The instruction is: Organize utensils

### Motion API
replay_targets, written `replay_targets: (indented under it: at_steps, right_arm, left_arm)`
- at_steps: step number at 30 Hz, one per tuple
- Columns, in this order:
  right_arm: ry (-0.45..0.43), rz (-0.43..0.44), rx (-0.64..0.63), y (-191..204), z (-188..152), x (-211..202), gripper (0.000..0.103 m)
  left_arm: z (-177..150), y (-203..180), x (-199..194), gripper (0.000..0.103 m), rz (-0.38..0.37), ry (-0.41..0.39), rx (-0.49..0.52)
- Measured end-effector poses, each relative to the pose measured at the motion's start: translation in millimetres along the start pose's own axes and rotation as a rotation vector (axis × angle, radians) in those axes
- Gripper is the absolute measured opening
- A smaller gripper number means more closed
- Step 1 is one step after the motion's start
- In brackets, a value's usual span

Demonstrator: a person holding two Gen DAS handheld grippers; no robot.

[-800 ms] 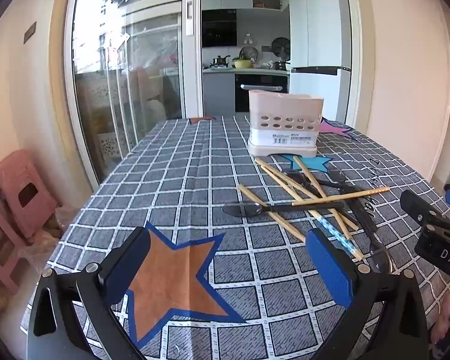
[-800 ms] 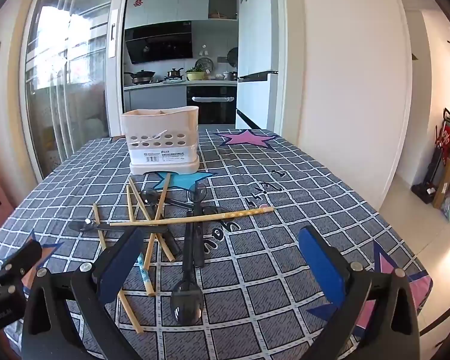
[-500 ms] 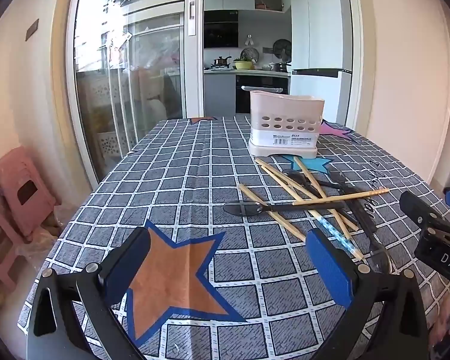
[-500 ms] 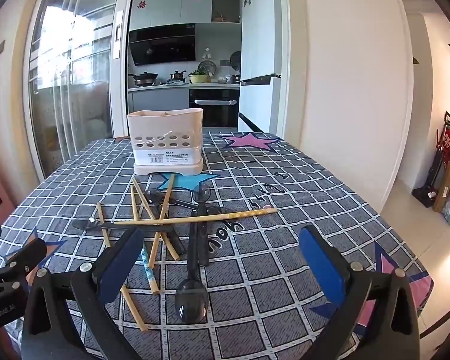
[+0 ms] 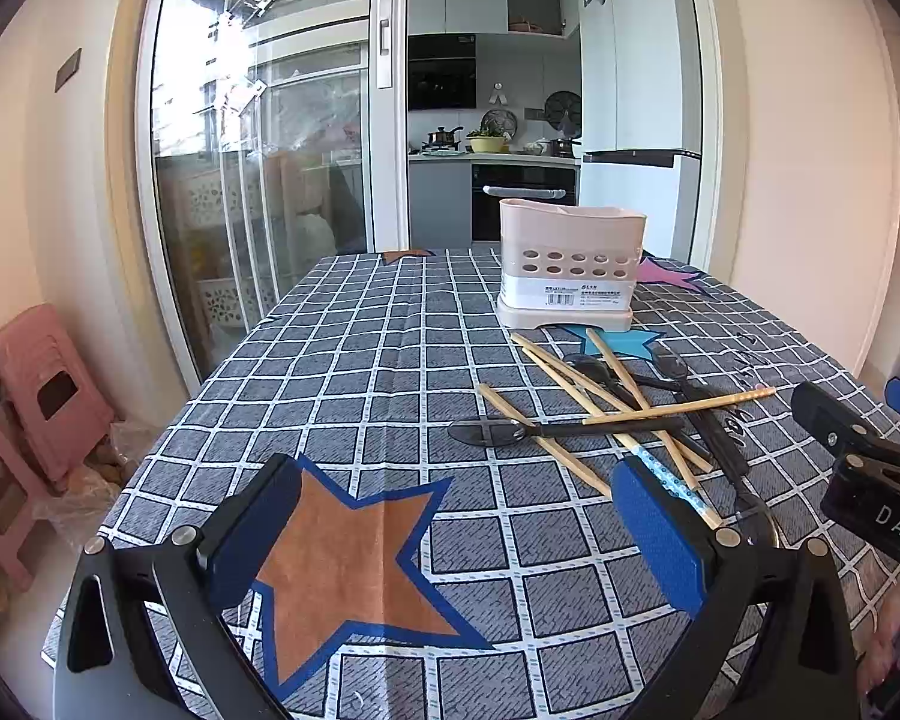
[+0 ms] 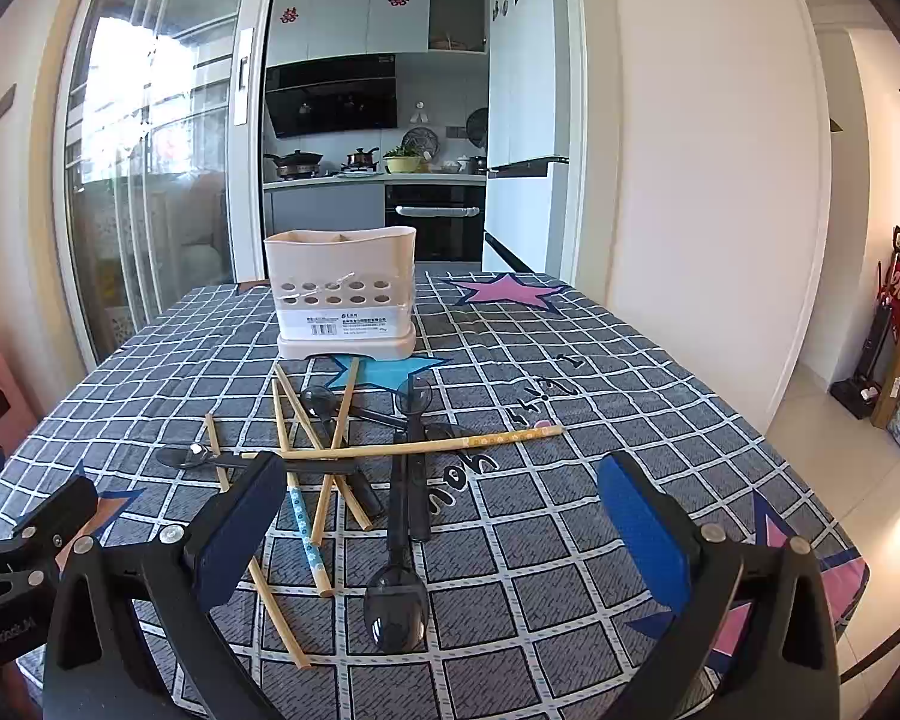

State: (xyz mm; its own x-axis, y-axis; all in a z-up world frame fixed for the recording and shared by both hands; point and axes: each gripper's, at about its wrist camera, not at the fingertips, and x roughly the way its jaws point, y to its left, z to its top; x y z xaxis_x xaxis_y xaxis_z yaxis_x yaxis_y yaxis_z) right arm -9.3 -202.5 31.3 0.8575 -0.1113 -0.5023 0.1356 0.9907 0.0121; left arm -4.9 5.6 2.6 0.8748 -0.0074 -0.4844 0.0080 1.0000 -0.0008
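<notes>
A beige utensil holder (image 5: 570,267) with round holes stands upright at the far middle of the table; it also shows in the right wrist view (image 6: 345,294). In front of it lies a crossed pile of several wooden chopsticks (image 5: 576,381) (image 6: 330,438) and black plastic spoons (image 5: 498,432) (image 6: 397,600). One long chopstick (image 6: 426,443) lies across the pile. My left gripper (image 5: 456,534) is open and empty above the orange star, left of the pile. My right gripper (image 6: 444,534) is open and empty just before the pile.
The table carries a grey checked cloth (image 5: 360,360) with star patches. Pink stools (image 5: 36,384) stand on the floor to the left. The table's right edge (image 6: 810,480) drops to the floor. Glass sliding doors and a kitchen lie behind.
Both grippers have risen and tilted slightly; the holder and pile sit a little lower in both views. Nothing on the table has moved.
</notes>
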Motion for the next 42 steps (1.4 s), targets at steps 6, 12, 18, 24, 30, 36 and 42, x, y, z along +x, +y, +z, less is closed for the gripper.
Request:
replay_targets:
  at_steps: [6, 12, 18, 24, 30, 36, 42]
  right_arm:
    - [0.005, 0.008, 0.009, -1.7, 1.2, -0.2, 0.103]
    - [0.006, 0.010, 0.009, -2.2, 1.6, 0.3, 0.103]
    - [0.006, 0.012, 0.003, 0.4, 1.0, -0.9, 0.103]
    - [0.005, 0.013, 0.003, 0.7, 1.0, -1.2, 0.103]
    - [0.003, 0.016, -0.003, 2.1, 0.4, -1.0, 0.103]
    - [0.005, 0.018, -0.004, 2.3, 1.0, -0.3, 0.103]
    - [0.005, 0.018, -0.004, 2.3, 1.3, -0.8, 0.103]
  left_arm:
    - [-0.8, 0.3, 0.4, 0.103, -0.001, -0.001, 0.003]
    - [-1.5, 0.7, 1.1, 0.103, 0.001, 0.004, 0.002]
    - [-1.6, 0.1, 2.2, 0.103, 0.001, 0.008, 0.003]
    - [-1.6, -0.4, 2.5, 0.103, 0.001, 0.008, 0.004]
    - [-1.6, -0.5, 2.7, 0.103, 0.001, 0.007, 0.004]
    - [-1.7, -0.7, 2.8, 0.103, 0.002, 0.008, 0.003]
    - [-1.7, -0.7, 2.7, 0.103, 0.001, 0.008, 0.004]
